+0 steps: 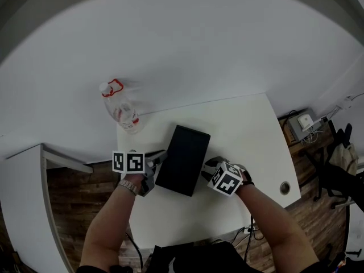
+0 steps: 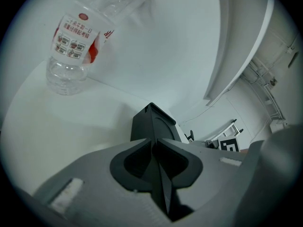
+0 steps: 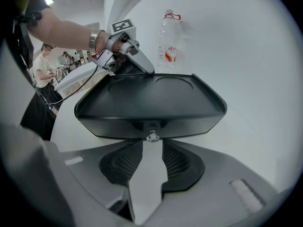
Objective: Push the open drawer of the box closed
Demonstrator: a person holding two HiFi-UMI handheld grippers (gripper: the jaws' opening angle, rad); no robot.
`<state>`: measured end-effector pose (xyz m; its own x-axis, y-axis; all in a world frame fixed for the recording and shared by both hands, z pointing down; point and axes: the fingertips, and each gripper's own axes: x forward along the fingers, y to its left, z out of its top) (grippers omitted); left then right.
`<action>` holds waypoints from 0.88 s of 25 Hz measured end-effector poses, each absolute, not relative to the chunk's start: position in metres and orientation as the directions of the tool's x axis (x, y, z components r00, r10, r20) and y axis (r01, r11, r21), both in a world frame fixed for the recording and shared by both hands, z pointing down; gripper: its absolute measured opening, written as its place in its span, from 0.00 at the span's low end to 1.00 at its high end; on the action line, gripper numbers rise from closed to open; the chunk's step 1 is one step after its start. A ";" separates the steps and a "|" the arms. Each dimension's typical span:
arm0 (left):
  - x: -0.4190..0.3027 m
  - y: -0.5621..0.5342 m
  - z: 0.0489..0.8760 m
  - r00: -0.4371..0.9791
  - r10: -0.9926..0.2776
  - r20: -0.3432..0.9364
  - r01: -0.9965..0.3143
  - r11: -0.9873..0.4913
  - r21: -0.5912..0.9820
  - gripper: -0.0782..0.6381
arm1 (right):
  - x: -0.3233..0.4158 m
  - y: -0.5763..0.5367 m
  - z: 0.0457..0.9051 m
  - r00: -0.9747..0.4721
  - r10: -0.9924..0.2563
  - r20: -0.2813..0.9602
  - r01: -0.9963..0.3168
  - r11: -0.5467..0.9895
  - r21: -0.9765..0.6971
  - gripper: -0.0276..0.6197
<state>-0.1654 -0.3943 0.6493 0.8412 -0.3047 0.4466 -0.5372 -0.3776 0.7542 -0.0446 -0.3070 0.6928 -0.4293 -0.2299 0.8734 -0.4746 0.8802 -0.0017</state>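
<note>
I'm looking at the black box [image 1: 183,159] lying on the white table [image 1: 244,129], with a water bottle [image 1: 122,110] standing beyond its far left corner. My right gripper [image 3: 152,146] is sitting at the box's near end, jaws spread wide, with the small knob [image 3: 151,136] of the drawer front [image 3: 189,119] just between the tips, untouched. My left gripper [image 2: 155,141] is closed and empty, resting against the box's left edge. I'm judging the box as light, stiff, slick plastic, so I'm expecting to push flat on the front beside the knob while bracing the body.
</note>
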 end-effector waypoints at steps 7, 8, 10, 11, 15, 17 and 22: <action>-0.198 -0.380 0.623 0.805 -0.426 0.413 -0.577 -0.399 0.712 0.17 | -0.020 -0.288 0.656 -0.512 -0.320 0.797 -0.578 0.815 -0.044 0.05; -0.202 -0.374 0.617 0.801 -0.438 0.409 -0.582 -0.404 0.706 0.13 | -0.018 -0.284 0.649 -0.529 -0.332 0.781 -0.592 0.804 -0.060 0.05; -0.210 -0.359 0.607 0.794 -0.460 0.397 -0.587 -0.412 0.697 0.11 | -0.013 -0.275 0.637 -0.562 -0.355 0.747 -0.614 0.785 -0.088 0.05; -0.212 -0.349 0.602 0.791 -0.470 0.393 -0.590 -0.413 0.694 0.11 | -0.010 -0.268 0.632 -0.577 -0.366 0.731 -0.621 0.777 -0.101 0.05; -0.211 -0.301 0.590 0.771 -0.502 0.392 -0.613 -0.416 0.672 0.11 | 0.001 -0.226 0.607 -0.621 -0.384 0.683 -0.620 0.774 -0.128 0.05; -0.199 -0.273 0.582 0.777 -0.507 0.372 -0.602 -0.427 0.675 0.11 | 0.008 -0.202 0.595 -0.646 -0.391 0.655 -0.622 0.768 -0.155 0.05; -0.157 -0.194 0.563 0.811 -0.490 0.321 -0.554 -0.464 0.691 0.11 | 0.035 -0.138 0.568 -0.706 -0.431 0.562 -0.647 0.714 -0.267 0.05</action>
<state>-0.1567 -0.1939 0.5634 0.8106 -0.4899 0.3209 -0.5541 -0.4643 0.6910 0.0348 -0.1382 0.5677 -0.7065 -0.4305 0.5617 -0.6472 0.7142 -0.2665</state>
